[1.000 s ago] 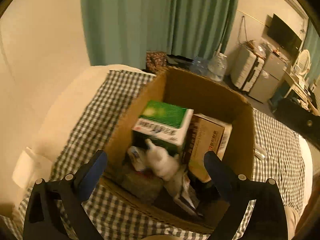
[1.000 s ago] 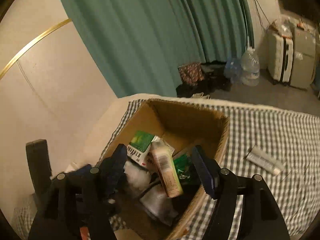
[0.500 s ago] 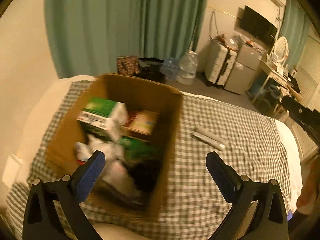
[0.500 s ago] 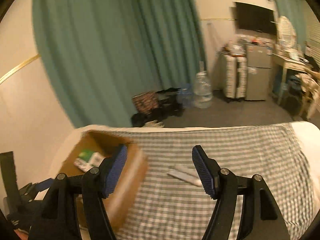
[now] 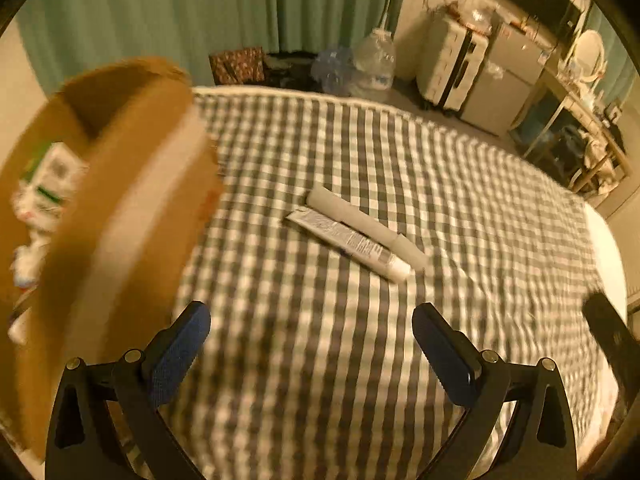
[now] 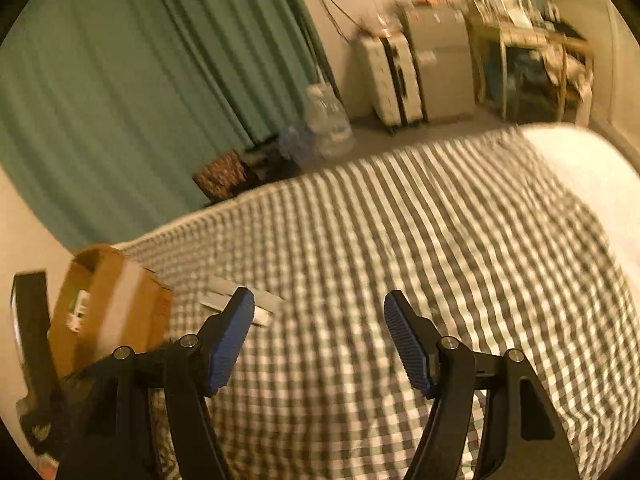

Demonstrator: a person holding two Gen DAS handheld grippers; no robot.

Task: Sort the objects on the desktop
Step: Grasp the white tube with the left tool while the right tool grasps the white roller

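Two white tubes lie side by side on the checked cloth, ahead of my open, empty left gripper. A cardboard box with packets inside stands blurred at the left. In the right wrist view the tubes lie partly behind the left finger of my open, empty right gripper, and the box is at the far left. The left gripper's black frame shows at that view's left edge.
The checked cloth covers a bed-like surface with a white edge. Beyond it are green curtains, water bottles, a suitcase and a cluttered desk on the room's floor.
Both grippers have swung right, away from above the box towards the open cloth. The box has slid to the left edge of both views and the tubes now lie ahead of the left gripper.
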